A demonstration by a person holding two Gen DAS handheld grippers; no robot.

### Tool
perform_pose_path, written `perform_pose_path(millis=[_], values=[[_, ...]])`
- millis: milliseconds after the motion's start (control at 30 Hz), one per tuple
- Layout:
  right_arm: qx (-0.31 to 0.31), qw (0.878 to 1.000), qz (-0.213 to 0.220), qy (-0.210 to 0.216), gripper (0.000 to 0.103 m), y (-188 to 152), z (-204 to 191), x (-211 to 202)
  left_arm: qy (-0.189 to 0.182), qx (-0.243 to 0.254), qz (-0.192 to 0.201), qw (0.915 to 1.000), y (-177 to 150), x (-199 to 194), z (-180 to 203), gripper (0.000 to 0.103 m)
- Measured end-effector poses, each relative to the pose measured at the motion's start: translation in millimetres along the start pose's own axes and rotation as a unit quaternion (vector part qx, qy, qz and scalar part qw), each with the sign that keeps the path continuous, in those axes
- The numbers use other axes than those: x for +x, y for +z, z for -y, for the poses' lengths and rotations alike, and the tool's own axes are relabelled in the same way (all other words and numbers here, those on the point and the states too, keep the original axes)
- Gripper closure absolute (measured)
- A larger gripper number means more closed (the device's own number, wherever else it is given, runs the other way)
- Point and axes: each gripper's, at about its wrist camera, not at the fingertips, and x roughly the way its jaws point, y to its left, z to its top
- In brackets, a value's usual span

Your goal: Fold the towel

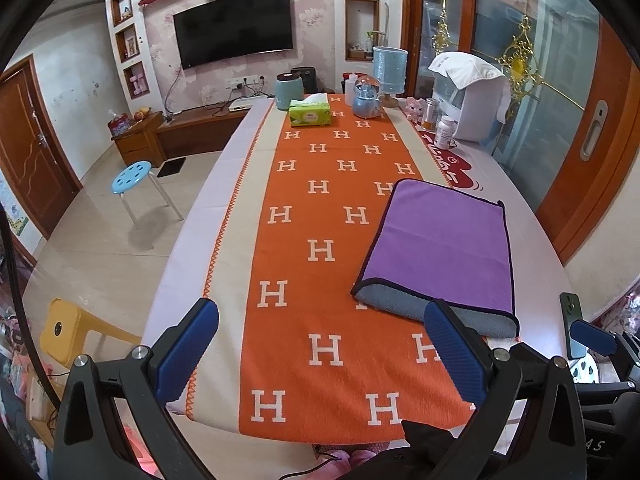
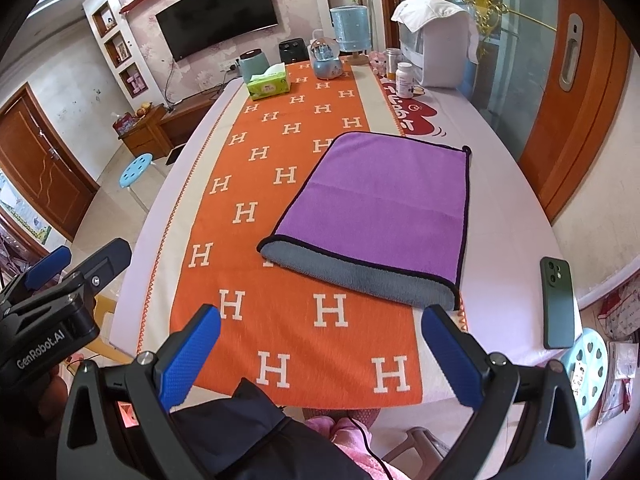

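The purple towel (image 2: pixel 384 204) lies folded on the orange runner (image 2: pixel 280 240). Both the left gripper (image 1: pixel 320 344) and right gripper (image 2: pixel 322 344) are wide apart, holding nothing.

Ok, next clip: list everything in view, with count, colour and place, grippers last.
towel: 1, purple with grey underside, folded over, near right of table
table runner: 1, orange with white H letters, along table centre
phone: 1, dark green, near right table edge
tissue pack: 1, green, far end
canister: 1, teal, behind tissues
snow globe: 1, blue, far end
pill bottle: 1, white, far right
TV: 1, black, wall
stool: 1, light blue, floor left
left gripper: open, empty
right gripper: open, empty
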Motion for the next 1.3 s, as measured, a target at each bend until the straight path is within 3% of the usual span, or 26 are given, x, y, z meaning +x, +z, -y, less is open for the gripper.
perform_pose_path(millis=[500, 867, 1133, 1300], values=[[0.052, 0.998, 0.007, -0.04, 0.002, -20, -11, -5, -0.059, 0.048, -0.023, 0.9968, 3, 20, -5, 0.001], [0.108, 0.992, 0.032, -0.061, 0.006, -33, 6, -6, -0.118, 0.085, -0.042, 0.9885, 7, 48, 3, 0.001], [0.125, 0.988, 0.048, -0.081, 0.006, -27, 31, 4, -0.117, 0.124, -0.05, 0.9841, 19, 73, 26, 0.001], [0.128, 0.987, 0.037, -0.084, 0.009, -15, 49, 19, -0.115, 0.146, -0.061, 0.9806, 29, 91, 39, 0.001]])
